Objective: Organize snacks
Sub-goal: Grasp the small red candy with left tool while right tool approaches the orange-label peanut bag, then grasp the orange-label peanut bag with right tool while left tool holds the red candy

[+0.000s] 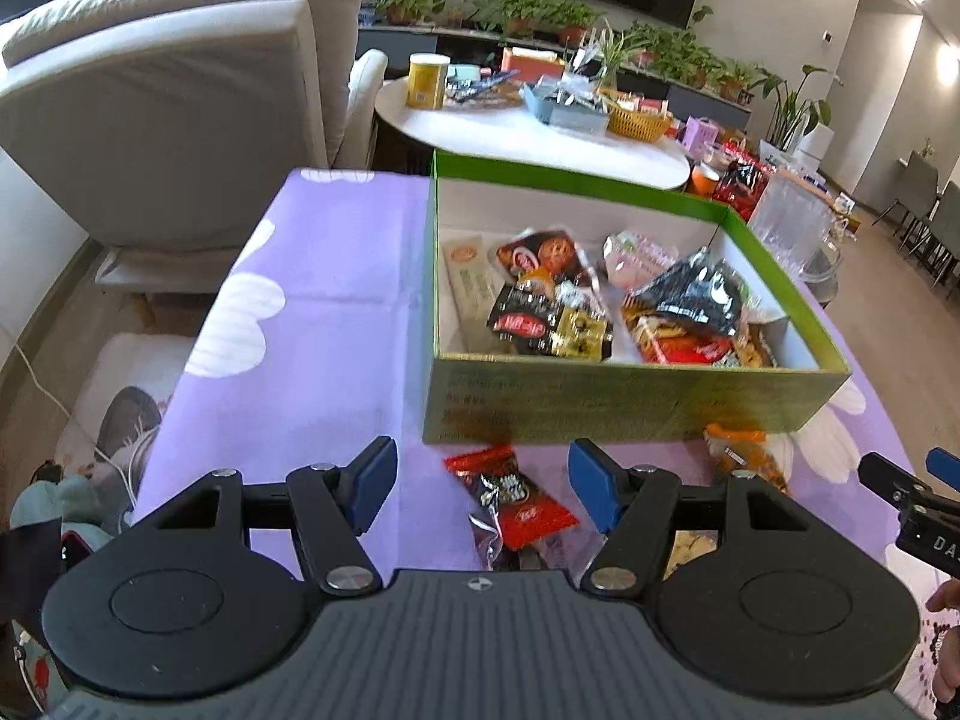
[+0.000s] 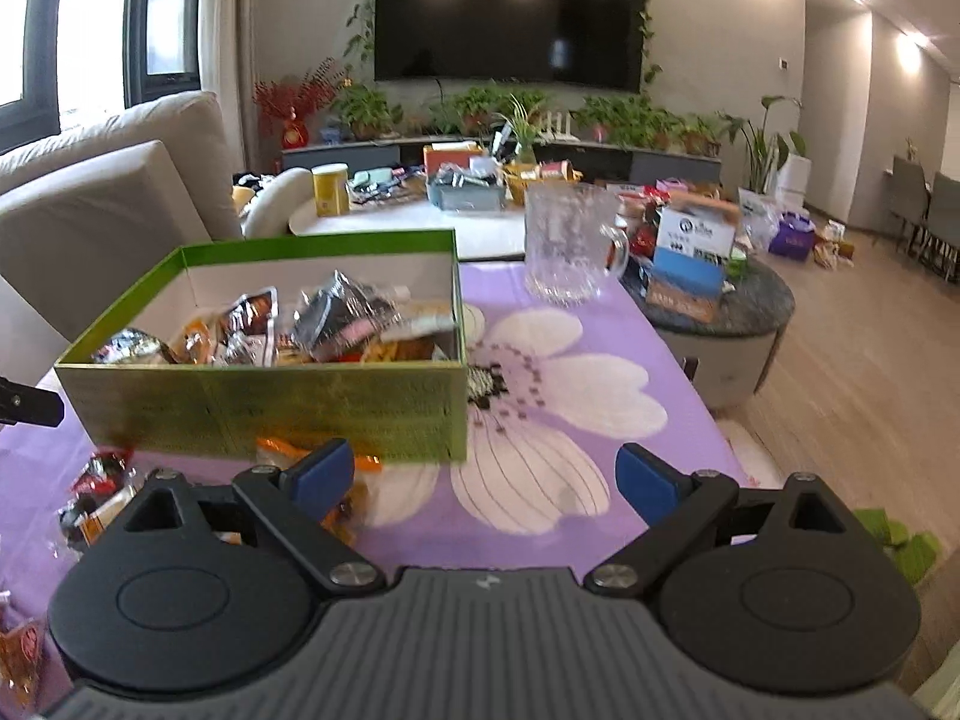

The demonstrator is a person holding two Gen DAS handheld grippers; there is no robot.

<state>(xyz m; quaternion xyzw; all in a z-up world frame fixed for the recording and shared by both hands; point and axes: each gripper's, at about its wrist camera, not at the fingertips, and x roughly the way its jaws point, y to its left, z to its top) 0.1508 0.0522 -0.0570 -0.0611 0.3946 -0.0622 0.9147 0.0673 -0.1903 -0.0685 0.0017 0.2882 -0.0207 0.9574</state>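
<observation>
A green box with a white inside stands on the purple flowered tablecloth and holds several snack packets. My left gripper is open and empty, its blue pads on either side of a red and black snack packet lying in front of the box. An orange packet lies to its right. In the right wrist view the box is ahead to the left. My right gripper is open and empty, the orange packet by its left finger.
A clear glass mug stands on the cloth behind the box. Loose packets lie at the cloth's near left. A beige sofa is on the left. A cluttered white table and a round grey table stand beyond.
</observation>
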